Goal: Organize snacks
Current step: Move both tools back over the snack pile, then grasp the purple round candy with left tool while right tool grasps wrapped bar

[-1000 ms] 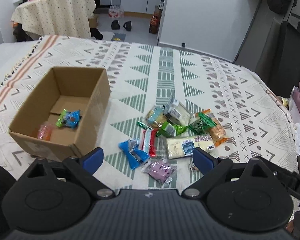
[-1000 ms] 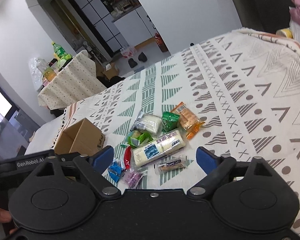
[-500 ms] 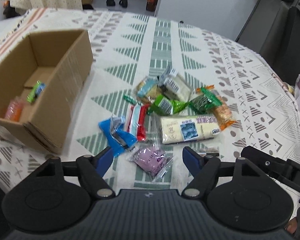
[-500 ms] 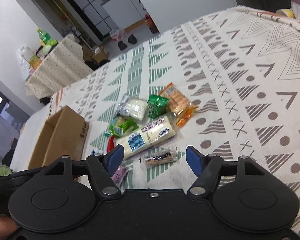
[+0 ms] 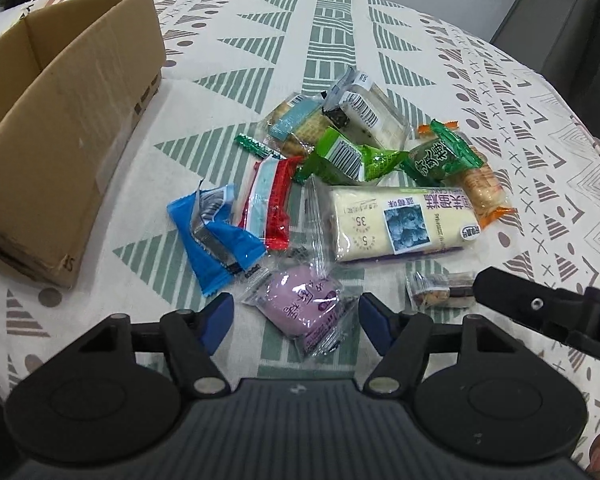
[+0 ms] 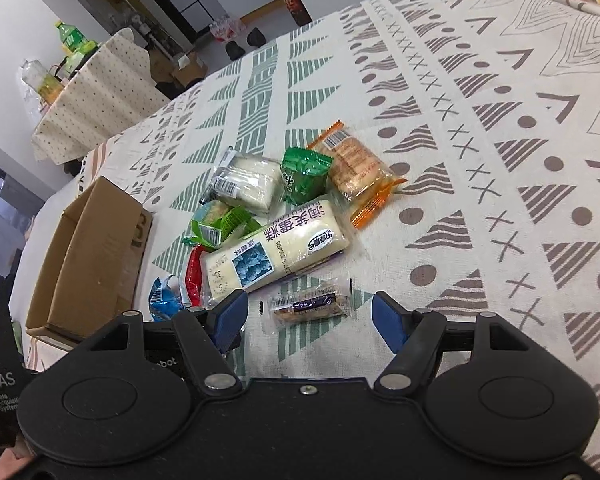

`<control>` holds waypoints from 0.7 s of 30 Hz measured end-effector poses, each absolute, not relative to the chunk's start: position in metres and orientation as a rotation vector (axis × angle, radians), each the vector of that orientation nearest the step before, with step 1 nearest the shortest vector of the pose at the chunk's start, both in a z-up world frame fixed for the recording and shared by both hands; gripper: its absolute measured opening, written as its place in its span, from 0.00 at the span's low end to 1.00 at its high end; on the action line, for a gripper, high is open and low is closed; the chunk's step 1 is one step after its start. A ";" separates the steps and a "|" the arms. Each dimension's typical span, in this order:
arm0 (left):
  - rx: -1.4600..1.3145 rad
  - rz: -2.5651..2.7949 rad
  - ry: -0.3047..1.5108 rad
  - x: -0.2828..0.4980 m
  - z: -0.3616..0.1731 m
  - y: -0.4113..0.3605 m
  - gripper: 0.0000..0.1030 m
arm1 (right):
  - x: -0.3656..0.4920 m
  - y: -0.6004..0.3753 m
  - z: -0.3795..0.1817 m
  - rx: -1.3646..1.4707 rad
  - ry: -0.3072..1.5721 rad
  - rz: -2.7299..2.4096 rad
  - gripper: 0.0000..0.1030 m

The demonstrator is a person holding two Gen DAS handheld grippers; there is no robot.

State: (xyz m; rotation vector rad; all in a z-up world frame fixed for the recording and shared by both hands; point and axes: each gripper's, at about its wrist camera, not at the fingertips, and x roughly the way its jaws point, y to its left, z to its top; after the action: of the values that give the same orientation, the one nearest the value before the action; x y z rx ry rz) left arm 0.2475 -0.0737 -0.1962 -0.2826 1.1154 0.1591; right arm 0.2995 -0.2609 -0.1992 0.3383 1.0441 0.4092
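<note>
1. The left gripper is spread wide, its blue fingertips on either side of the purple snack packet without touching it.
2. The right gripper is also spread, flanking the small dark snack bar and pinching nothing.
3. Taking the long blueberry cake pack as landmark: the purple packet lies just nearer the camera, the red-and-white wrapper and blue wrapper to its left, and the green packets behind it.
4. The cardboard box stands well left of the cake pack on the patterned tablecloth.
</note>
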 end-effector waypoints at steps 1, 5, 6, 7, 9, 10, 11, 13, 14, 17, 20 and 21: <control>-0.281 0.159 1.111 0.249 -0.197 -0.074 0.67 | 0.301 -0.259 -0.201 0.333 1.050 0.410 0.67; -0.280 0.162 1.099 0.252 -0.198 -0.075 0.66 | 0.305 -0.254 -0.207 0.317 1.062 0.417 0.67; -0.283 0.164 1.095 0.252 -0.198 -0.074 0.64 | 0.306 -0.252 -0.208 0.310 1.061 0.414 0.67; -0.281 0.167 1.091 0.253 -0.198 -0.075 0.61 | 0.307 -0.250 -0.210 0.298 1.065 0.412 0.67; -0.282 0.171 1.089 0.253 -0.197 -0.074 0.56 | 0.309 -0.247 -0.212 0.277 1.071 0.410 0.67; -0.291 0.169 1.089 0.253 -0.196 -0.073 0.53 | 0.310 -0.245 -0.213 0.268 1.074 0.410 0.67; -0.297 0.164 1.089 0.253 -0.196 -0.072 0.51 | 0.311 -0.243 -0.213 0.254 1.074 0.410 0.67; -0.302 0.150 1.089 0.252 -0.196 -0.071 0.36 | 0.311 -0.239 -0.213 0.230 1.071 0.409 0.67; -0.304 0.149 1.093 0.252 -0.196 -0.071 0.36 | 0.311 -0.237 -0.213 0.216 1.068 0.408 0.67; -0.311 0.151 1.091 0.250 -0.196 -0.070 0.34 | 0.312 -0.233 -0.214 0.187 1.063 0.406 0.67; -0.315 0.154 1.094 0.248 -0.194 -0.068 0.33 | 0.311 -0.229 -0.214 0.161 1.056 0.399 0.67; -0.319 0.158 1.095 0.246 -0.193 -0.067 0.33 | 0.311 -0.228 -0.213 0.155 1.054 0.397 0.66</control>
State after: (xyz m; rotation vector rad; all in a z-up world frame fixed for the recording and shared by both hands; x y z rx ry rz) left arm 0.2463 -0.0665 -0.1934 -0.3191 1.0947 0.1582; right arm 0.3108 -0.2284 -0.2135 0.1549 1.0537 0.3973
